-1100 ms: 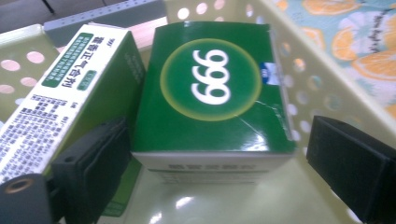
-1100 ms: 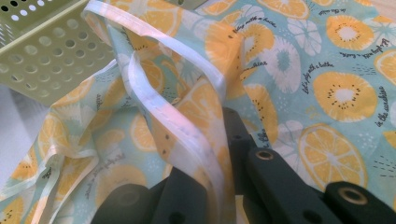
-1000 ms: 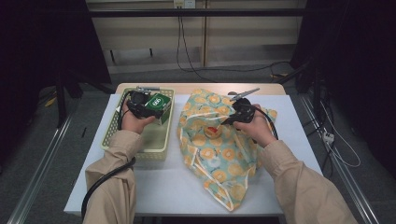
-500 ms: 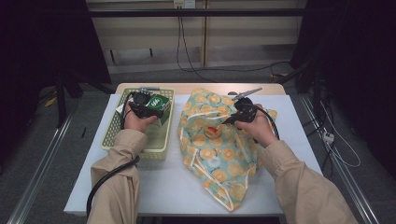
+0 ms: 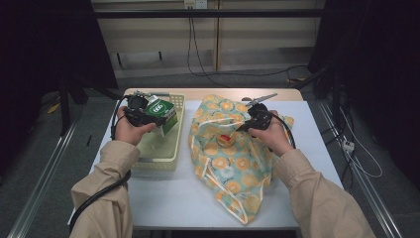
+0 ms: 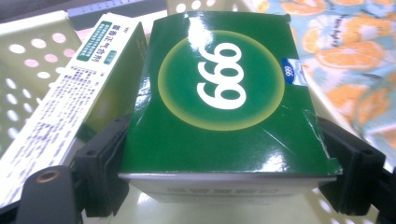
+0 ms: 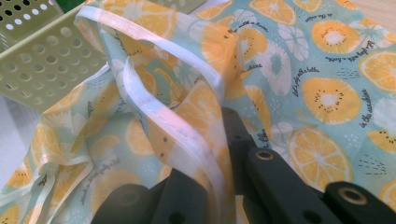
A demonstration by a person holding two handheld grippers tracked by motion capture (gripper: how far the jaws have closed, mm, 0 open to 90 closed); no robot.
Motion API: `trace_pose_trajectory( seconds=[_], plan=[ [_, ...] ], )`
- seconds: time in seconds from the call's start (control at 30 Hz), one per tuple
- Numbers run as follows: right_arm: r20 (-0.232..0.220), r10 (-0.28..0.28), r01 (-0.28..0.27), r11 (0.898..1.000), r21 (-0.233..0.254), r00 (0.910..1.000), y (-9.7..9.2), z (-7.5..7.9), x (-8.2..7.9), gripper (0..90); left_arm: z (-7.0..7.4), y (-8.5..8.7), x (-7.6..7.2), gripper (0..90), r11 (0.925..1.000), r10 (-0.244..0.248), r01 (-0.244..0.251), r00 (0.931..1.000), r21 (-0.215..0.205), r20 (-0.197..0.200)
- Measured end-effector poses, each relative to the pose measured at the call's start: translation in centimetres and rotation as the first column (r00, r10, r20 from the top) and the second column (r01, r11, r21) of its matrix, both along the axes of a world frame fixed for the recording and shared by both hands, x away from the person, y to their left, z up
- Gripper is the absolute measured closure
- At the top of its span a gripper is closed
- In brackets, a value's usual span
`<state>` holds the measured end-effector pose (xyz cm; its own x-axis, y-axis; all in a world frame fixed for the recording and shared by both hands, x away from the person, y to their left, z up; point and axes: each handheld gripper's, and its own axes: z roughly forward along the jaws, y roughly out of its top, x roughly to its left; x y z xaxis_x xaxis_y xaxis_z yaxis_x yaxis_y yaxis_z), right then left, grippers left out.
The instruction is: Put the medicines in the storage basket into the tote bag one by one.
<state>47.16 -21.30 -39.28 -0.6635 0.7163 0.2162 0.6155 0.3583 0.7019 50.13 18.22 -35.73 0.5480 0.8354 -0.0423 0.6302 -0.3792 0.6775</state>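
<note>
Lifted since the earlier frames, the green box (image 5: 162, 112) is now held above the basket (image 5: 157, 159) rather than down in it, carried up by the left gripper (image 5: 148, 113). Its jaws have just been closing and are now clamped on the box's two sides, as is seen in the left gripper view, where the box (image 6: 224, 107) sits square between the black pads. Beyond the left jaw, a white carton (image 6: 70, 102) leans against the box's side, with the basket wall (image 6: 28, 70) behind it.

The right gripper (image 5: 251, 120) is kept in place, clenched on a fold of the bag's white-edged rim (image 7: 187, 135); the cloth is pinched between the jaws and pulled up just ahead of them. The fruit-print bag (image 5: 233, 163) is spread on the table (image 5: 168, 203), just to the right of the basket.

Several risks are judged from here. The box's glossy card is already creased near the right pad, so a harder squeeze could crush it, while a looser one could let it slide out. The carton could be dragged along if it catches. The bag mouth is held by one thin fold only; if that slips, the opening could collapse before the box is brought across.
</note>
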Motion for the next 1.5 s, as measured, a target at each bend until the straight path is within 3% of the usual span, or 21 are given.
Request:
trace_pose_trajectory(
  seconds=[0.4,0.47,0.67,0.9,1.13,1.17,1.2,1.27,1.5],
  plan=[
    [0.007,0.002,-0.002,1.0,-0.022,1.0,0.4,0.6,-0.1,88.8,3.7,-0.3,-2.9,16.0,0.994,-0.095,0.097,0.9949,-0.051,0.035],
    [0.007,0.002,-0.002,1.0,-0.023,1.0,0.5,0.6,-0.1,88.8,4.1,-0.6,-3.4,15.9,0.991,-0.112,0.114,0.993,-0.069,0.039],
    [0.005,0.009,-0.009,1.0,-0.024,0.9999,0.7,0.6,-0.1,88.8,4.7,-2.1,-4.5,15.9,0.9811,-0.178,0.181,0.9827,-0.068,0.051],
    [0.002,-0.001,0.001,1.0,-0.016,1.0,0.4,0.6,0.0,88.8,4.9,-4.9,-6.1,16.0,0.9547,-0.284,0.288,0.9572,-0.077,0.057],
    [0.001,-0.002,0.002,1.0,-0.011,1.0,0.3,0.7,0.0,88.8,4.4,-8.1,-7.5,15.9,0.9218,-0.368,0.374,0.9272,-0.103,0.071],
    [0.001,-0.002,0.002,1.0,-0.012,1.0,0.3,0.7,0.0,88.7,4.3,-8.7,-7.8,15.9,0.9146,-0.385,0.391,0.9203,-0.105,0.068],
    [0.001,-0.003,0.003,1.0,-0.009,1.0,0.3,0.7,0.0,88.8,4.1,-9.1,-7.9,15.9,0.9116,-0.391,0.396,0.9179,-0.109,0.069],
    [-0.003,-0.005,0.005,1.0,-0.002,1.0,0.2,0.7,0.0,88.8,3.8,-10.1,-8.3,15.9,0.898,-0.419,0.424,0.9057,-0.118,0.062],
    [-0.004,-0.002,0.002,1.0,0.001,1.0,0.1,0.8,0.0,88.8,3.1,-12.3,-9.3,15.9,0.8725,-0.469,0.473,0.8811,-0.123,0.062]
  ],
)
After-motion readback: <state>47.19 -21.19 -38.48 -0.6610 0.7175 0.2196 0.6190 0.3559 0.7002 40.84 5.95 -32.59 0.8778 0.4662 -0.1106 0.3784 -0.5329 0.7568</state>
